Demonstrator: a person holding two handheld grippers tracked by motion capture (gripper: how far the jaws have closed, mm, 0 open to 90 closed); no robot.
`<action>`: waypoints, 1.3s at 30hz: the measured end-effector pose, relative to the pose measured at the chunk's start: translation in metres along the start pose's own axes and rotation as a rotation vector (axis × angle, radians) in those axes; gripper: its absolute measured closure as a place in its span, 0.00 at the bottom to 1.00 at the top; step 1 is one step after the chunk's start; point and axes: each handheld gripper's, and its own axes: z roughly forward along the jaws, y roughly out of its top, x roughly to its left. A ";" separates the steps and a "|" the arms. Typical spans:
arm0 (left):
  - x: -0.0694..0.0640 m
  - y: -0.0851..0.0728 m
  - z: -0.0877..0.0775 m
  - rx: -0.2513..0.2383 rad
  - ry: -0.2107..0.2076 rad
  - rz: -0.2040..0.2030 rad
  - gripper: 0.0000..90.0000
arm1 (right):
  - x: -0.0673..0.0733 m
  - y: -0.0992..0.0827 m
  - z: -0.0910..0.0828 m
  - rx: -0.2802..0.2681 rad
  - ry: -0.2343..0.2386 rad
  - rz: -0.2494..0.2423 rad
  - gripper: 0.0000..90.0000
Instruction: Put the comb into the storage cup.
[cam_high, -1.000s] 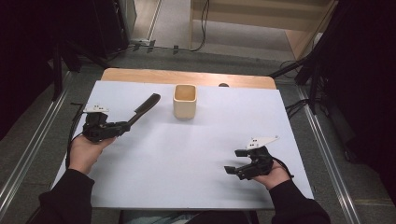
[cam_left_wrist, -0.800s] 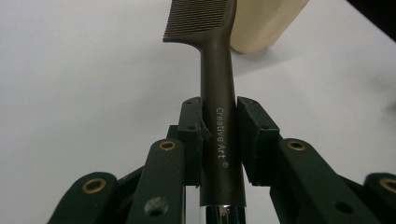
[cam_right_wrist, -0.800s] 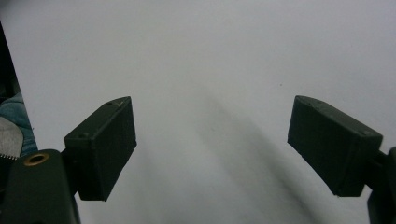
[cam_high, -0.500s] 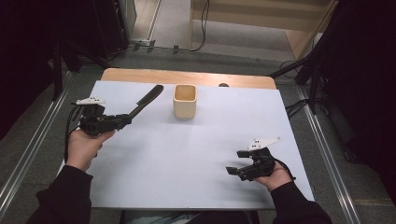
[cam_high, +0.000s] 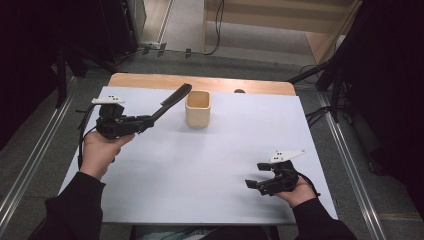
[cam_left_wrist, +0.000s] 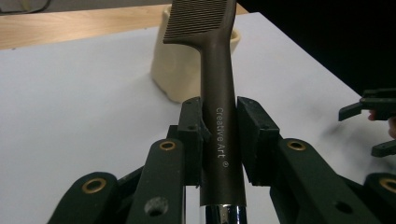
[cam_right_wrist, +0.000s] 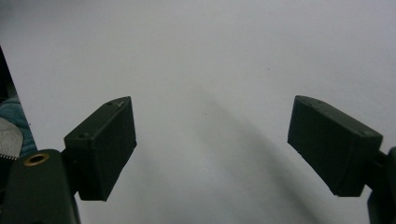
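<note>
My left gripper (cam_high: 142, 122) is shut on the handle of a dark comb (cam_high: 172, 100), which slants up and to the right toward a small pale wooden cup (cam_high: 198, 108). In the left gripper view the pads of that gripper (cam_left_wrist: 219, 140) press both sides of the comb (cam_left_wrist: 217, 79), whose teeth reach in front of the cup (cam_left_wrist: 173, 74). The comb is held off the table. My right gripper (cam_high: 252, 185) rests low near the front right of the white table (cam_high: 200, 165), open. Its jaws (cam_right_wrist: 212, 144) stand wide apart with bare white surface between them.
The cup stands upright at the back middle of the white sheet, in front of a wooden strip (cam_high: 150, 80). Dark floor, metal rails and cables (cam_high: 320, 115) surround the table. The right gripper's fingertips (cam_left_wrist: 369, 105) appear at the far right of the left gripper view.
My left hand has lifted the comb and carried it up and slightly toward the cup. The right hand has stayed where it was.
</note>
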 end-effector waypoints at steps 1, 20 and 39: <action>-0.002 0.002 0.002 0.000 -0.003 0.005 0.81 | 0.000 -0.001 0.000 -0.002 -0.001 0.000 0.15; -0.045 0.026 0.053 0.042 -0.108 0.036 0.81 | 0.001 -0.002 -0.005 -0.025 -0.002 -0.007 0.15; -0.073 0.025 0.101 0.075 -0.166 0.018 0.81 | 0.000 0.000 -0.007 -0.062 -0.006 0.021 0.15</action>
